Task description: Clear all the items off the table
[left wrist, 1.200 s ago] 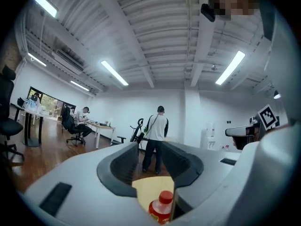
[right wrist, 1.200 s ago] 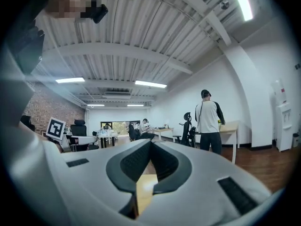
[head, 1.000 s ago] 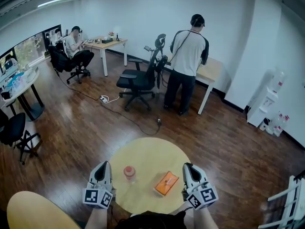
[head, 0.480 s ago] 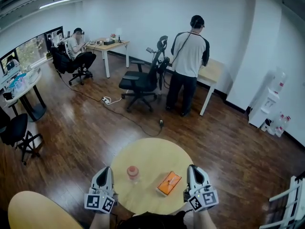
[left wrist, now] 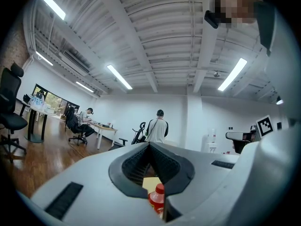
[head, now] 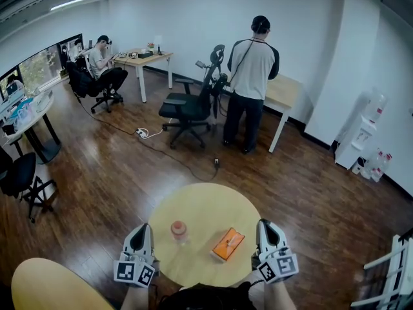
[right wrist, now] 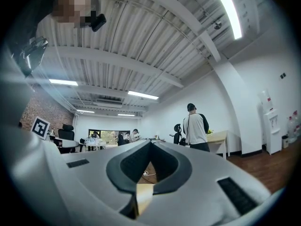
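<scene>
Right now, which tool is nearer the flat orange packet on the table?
Right. The right tool sits just right of the flat orange packet; the left tool is across the pale round table, beyond the red-capped bottle.

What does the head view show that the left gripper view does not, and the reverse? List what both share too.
Only the head view: the orange packet on the round table. Only the left gripper view: the jaws of the left tool, closed together with nothing between them. Both: the red-capped bottle and the standing person.
</scene>
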